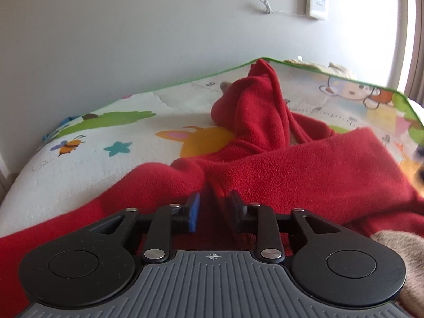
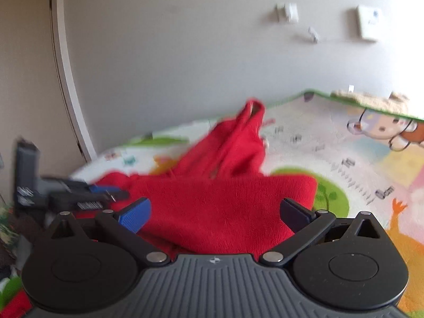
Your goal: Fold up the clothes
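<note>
A red fleece garment (image 1: 291, 164) lies rumpled on a cartoon-print play mat (image 1: 111, 122), one part bunched up toward the far edge. My left gripper (image 1: 214, 212) is low over the near part of the fleece, its jaws narrowly apart with a fold of the red fabric between them. In the right wrist view the same red garment (image 2: 220, 206) lies below my right gripper (image 2: 216, 212), whose jaws are wide open and empty above the folded part. The left gripper (image 2: 106, 194) shows at the left of that view, at the garment's edge.
A grey wall (image 1: 132, 39) with sockets and a cable stands behind the mat. A beige cloth (image 1: 318, 65) lies at the mat's far edge. A tan furry thing (image 1: 402, 246) shows at the right edge. A white door frame (image 2: 69, 79) stands at the left.
</note>
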{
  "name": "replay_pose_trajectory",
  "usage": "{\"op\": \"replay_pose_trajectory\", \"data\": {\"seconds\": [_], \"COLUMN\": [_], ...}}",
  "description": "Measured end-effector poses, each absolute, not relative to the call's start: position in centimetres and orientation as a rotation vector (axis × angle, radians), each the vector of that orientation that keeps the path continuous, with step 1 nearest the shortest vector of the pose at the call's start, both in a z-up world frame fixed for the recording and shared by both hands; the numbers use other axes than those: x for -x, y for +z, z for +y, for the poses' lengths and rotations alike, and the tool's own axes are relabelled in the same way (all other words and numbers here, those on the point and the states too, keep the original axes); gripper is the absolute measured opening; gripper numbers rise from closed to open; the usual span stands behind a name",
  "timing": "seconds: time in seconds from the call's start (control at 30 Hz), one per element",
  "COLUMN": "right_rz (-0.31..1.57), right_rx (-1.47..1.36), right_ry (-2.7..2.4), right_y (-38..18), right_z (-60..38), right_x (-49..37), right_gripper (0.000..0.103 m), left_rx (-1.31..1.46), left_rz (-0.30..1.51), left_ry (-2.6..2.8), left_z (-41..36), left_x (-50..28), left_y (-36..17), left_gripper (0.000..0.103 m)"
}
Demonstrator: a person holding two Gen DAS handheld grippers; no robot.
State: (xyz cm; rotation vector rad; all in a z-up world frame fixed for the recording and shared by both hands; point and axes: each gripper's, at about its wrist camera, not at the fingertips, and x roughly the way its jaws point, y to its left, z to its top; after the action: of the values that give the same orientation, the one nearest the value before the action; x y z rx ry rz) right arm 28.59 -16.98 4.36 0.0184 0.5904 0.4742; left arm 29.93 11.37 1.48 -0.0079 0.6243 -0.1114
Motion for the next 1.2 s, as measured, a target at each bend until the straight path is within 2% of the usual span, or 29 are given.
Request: {"op": "replay_pose_trajectory", "data": {"seconds": [0.07, 0.13, 0.2, 0.33, 0.37, 0.67, 0.77, 0.9, 1.03, 1.2], "right_rz": [0.681, 0.711, 0.7, 0.735, 0.74, 0.768, 0.728, 0.661, 0.651, 0.689], "right_rx": [-0.037, -0.06, -0.074, -0.116, -0.129, -0.215, -0.239, -0.139, -0.102, -0.045], "right_ry": [0.467, 0.458, 0.46, 0.459, 0.455, 0.538, 0.544, 0.438, 0.386, 0.349], "right_y": [2.3, 0.8, 0.4, 0.4, 0.4, 1.3, 3.1, 4.6, 4.3, 2.8], "right_z": [-16.7, -16.7, -16.8, -17.0, -17.1, -19.7, -21.7, -22.8, -22.5, -21.4], "right_x": [-29.7, -30.0, -29.8, -30.6, -30.7, -30.6, -30.3, -30.6, -31.8, -33.1], "right_gripper": [0.103, 0.103, 0.103, 0.103, 0.103, 0.103, 0.103, 0.103, 0.103, 0.103], "left_rx": [0.058, 0.103, 0.137, 0.242, 0.273, 0.409, 0.375, 0.341, 0.505, 0.49], "left_rz": [0.622, 0.608, 0.582, 0.546, 0.542, 0.706, 0.693, 0.713, 0.761, 0.771], "left_ry": [-0.127, -0.138, -0.167, -0.293, -0.334, -0.343, -0.348, -0.323, -0.376, -0.321], "left_z": [11.9, 12.6, 13.1, 12.9, 12.6, 10.7, 11.0, 11.7, 13.0, 12.2], "left_x": [-29.7, -29.3, -28.6, -28.1, -28.2, -31.2, -29.8, -27.4, -26.2, -27.7], "left_y": [2.1, 2.9, 3.9, 5.2, 5.3, 0.7, 1.0, 1.9, 1.5, 1.0], "left_gripper": [0.037, 0.055, 0.063, 0.09, 0.093, 0.094, 0.094, 0.094, 0.095, 0.095]}}
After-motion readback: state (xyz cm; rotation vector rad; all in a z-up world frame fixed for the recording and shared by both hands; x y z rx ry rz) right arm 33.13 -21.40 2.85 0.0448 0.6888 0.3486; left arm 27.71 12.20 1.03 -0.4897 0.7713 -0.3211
